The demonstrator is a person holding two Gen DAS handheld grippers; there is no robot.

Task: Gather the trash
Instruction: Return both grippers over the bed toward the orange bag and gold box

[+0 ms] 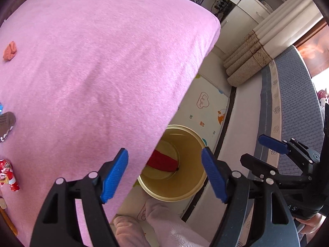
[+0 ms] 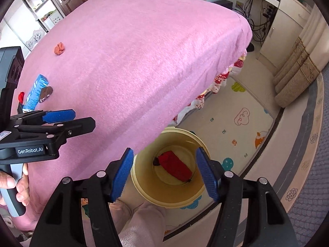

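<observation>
A yellow bin [image 2: 170,197] stands on the floor by the table's near corner, with a red wrapper [image 2: 174,167] in its bottom; both also show in the left wrist view, bin [image 1: 174,191] and wrapper [image 1: 162,161]. My right gripper [image 2: 166,175] is open and empty above the bin. My left gripper [image 1: 166,175] is open and empty over the table edge and bin. On the pink tablecloth [image 2: 133,61] lie an orange crumpled scrap [image 2: 59,48], a blue box [image 2: 35,91], a brown wrapper [image 2: 45,93] and a small red piece [image 2: 21,96]. A red and white wrapper [image 1: 8,175] lies at the left.
A patterned play mat [image 2: 236,127] covers the floor to the right. Rolled mats [image 2: 296,78] lean by the wall. A grey patterned bed edge [image 1: 292,107] runs along the right. A desk with cables [image 2: 261,14] stands at the back.
</observation>
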